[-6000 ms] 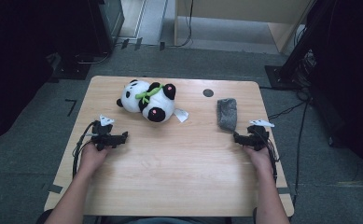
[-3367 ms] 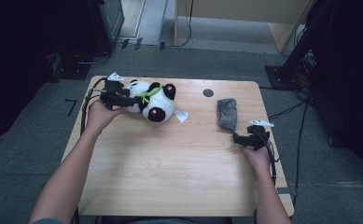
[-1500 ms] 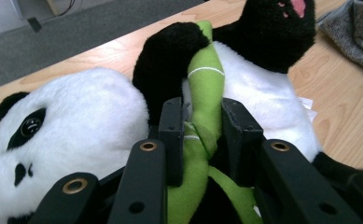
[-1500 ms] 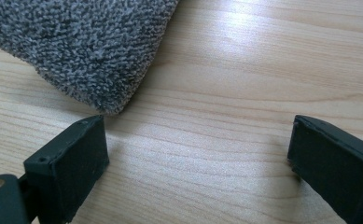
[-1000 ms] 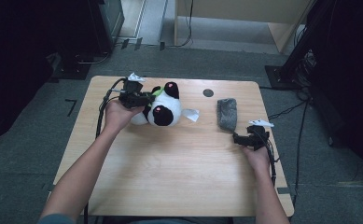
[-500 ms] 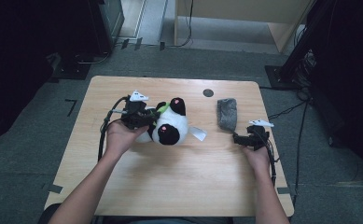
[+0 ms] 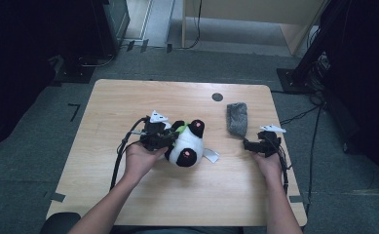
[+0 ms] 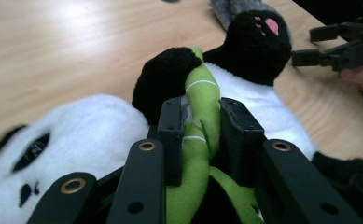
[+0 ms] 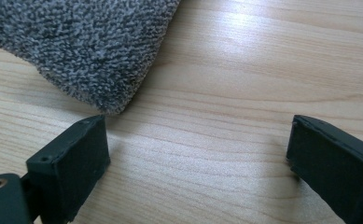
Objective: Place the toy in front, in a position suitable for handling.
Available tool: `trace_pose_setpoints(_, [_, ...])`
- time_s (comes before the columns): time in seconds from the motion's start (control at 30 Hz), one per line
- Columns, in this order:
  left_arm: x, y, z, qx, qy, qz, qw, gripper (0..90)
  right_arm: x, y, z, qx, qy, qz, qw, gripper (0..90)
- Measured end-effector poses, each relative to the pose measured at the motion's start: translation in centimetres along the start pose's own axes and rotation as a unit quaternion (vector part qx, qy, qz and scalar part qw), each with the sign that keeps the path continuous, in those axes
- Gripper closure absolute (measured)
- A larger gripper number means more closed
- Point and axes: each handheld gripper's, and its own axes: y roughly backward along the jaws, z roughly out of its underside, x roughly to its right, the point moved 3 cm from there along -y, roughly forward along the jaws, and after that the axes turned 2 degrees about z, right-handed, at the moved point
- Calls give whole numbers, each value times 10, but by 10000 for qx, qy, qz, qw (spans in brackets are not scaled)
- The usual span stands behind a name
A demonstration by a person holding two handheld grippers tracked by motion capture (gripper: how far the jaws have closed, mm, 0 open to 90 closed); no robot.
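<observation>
A black-and-white plush panda [image 7: 186, 146] with a green bamboo stalk [image 8: 202, 126] sewn on its front lies near the table's middle. My left gripper [image 7: 170, 139] is shut on that green stalk, its pads pressing it from both sides, with the panda's white head [image 8: 67, 140] to the left in the left gripper view. A grey fuzzy sock [image 7: 237, 118] lies at the right. My right gripper [image 7: 249, 145] rests just below the sock with its jaws wide open, the sock's end [image 9: 86, 46] lying ahead of the left jaw and nothing between them.
The wooden table [image 7: 128, 97] has a dark round hole [image 7: 217, 96] near its far edge. A white tag [image 7: 210, 156] sticks out from the panda. Cables trail from both grippers over the table. Dark equipment stands on the floor around the table.
My left gripper has dragged the panda from the far left part of the table toward the middle and nearer the person. The right gripper has stayed where it was.
</observation>
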Motion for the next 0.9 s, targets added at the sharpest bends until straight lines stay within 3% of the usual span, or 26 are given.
trace_pose_setpoints(0.13, [-1,-1,4,98,51,36,9999,689,0,1,-1,-45,42,-49,10000,90])
trace_pose_setpoints(0.2, [-2,-1,6,95,-55,55,9999,655,0,3,-2,-76,32,-59,9999,142])
trace_pose_setpoints(0.27, [-2,0,7,132,-199,24,9997,619,1,4,-3,-163,-13,-17,9999,140])
trace_pose_setpoints(0.37, [-3,1,8,130,-258,74,9996,529,2,6,-6,-200,-44,11,9998,147])
trace_pose_setpoints(0.47, [-4,5,6,306,-321,159,9989,440,0,13,-14,-78,-127,-158,9998,212])
trace_pose_setpoints(0.57, [-7,12,4,423,-336,213,9983,389,-2,18,-20,23,-106,-227,9997,222])
trace_pose_setpoints(0.7, [-14,21,3,466,-227,283,9983,366,-9,22,-32,219,-63,-230,9995,274])
trace_pose_setpoints(0.8, [-22,29,3,525,-226,265,9980,357,-13,22,-39,308,-137,-310,9989,300])
trace_pose_setpoints(0.9, [-30,37,6,603,-257,278,9975,347,-17,22,-49,399,-52,-223,9989,317])
